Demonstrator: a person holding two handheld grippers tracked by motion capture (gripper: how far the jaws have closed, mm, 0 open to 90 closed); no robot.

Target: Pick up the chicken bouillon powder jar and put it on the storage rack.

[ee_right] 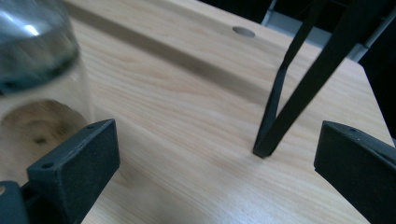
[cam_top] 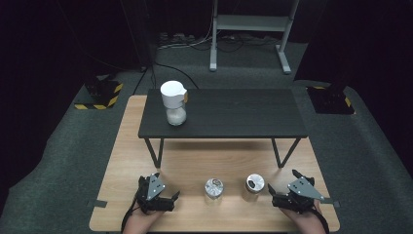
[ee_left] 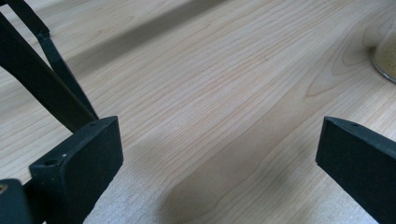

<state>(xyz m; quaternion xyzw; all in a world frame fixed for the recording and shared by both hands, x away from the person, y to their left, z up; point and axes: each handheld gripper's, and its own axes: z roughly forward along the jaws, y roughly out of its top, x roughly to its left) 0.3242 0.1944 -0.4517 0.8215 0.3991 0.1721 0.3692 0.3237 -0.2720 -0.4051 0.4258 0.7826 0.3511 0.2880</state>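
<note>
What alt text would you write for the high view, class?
Two hand-held claws, left claw and right claw, rest open on a wooden table, flanking two small jars. Behind stands a low black shelf carrying a white-lidded jar.

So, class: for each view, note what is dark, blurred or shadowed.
High view: the surroundings are very dark, and the wooden table is well lit. Left gripper view: the left tool casts a soft shadow on the wood. Right gripper view: the glass jar is blurred and out of focus.
</note>
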